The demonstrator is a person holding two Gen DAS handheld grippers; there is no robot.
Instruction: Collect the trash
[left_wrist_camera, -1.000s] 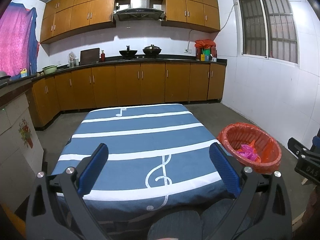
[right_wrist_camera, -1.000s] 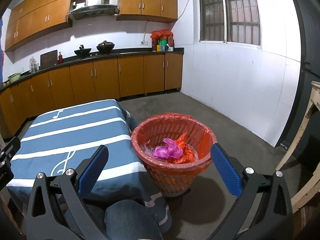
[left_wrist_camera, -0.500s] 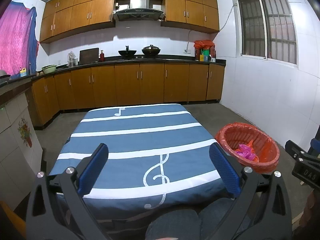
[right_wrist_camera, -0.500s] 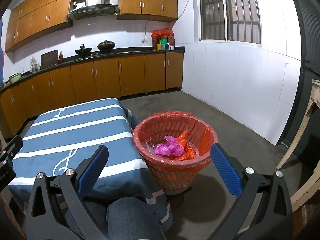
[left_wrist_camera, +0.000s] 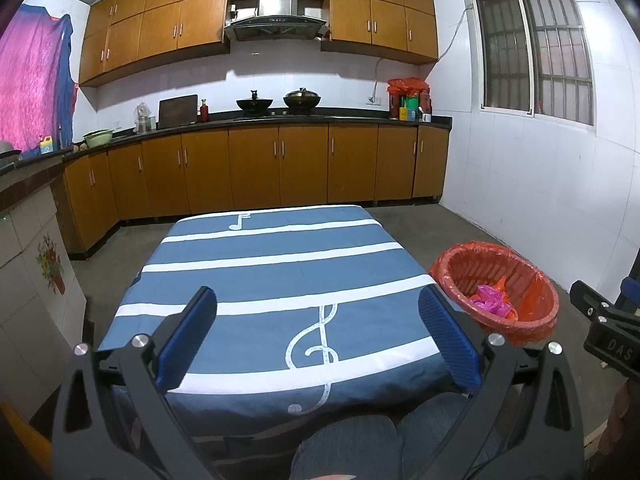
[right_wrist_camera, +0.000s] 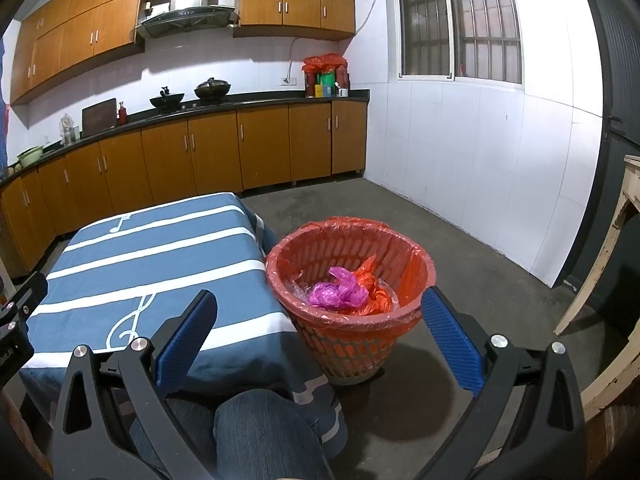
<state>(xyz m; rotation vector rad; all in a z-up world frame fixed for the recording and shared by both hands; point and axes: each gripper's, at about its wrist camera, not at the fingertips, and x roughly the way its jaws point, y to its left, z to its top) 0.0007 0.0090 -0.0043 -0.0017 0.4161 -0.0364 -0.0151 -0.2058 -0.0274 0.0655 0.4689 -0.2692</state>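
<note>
A red-lined waste basket [right_wrist_camera: 348,300] [left_wrist_camera: 496,288] stands on the floor to the right of the table. Inside it lie a crumpled pink bag [right_wrist_camera: 332,290] [left_wrist_camera: 490,302] and orange-red plastic scraps [right_wrist_camera: 370,288]. My right gripper [right_wrist_camera: 318,336] hovers open just in front of the basket, its blue pads wide apart with nothing between them. Over the table's near edge, my left gripper [left_wrist_camera: 318,336] is open too and holds nothing. The tablecloth [left_wrist_camera: 280,280], blue with white stripes, shows no loose trash on it.
A person's knees in jeans [left_wrist_camera: 384,436] [right_wrist_camera: 264,428] sit under the near table edge. Wooden kitchen cabinets [left_wrist_camera: 256,168] run along the back and left walls. A pale wooden frame [right_wrist_camera: 612,248] stands at right. Concrete floor [right_wrist_camera: 460,248] surrounds the basket.
Both grippers have drawn back and risen slightly, so the table and basket look a little farther away. The jaws stayed open.
</note>
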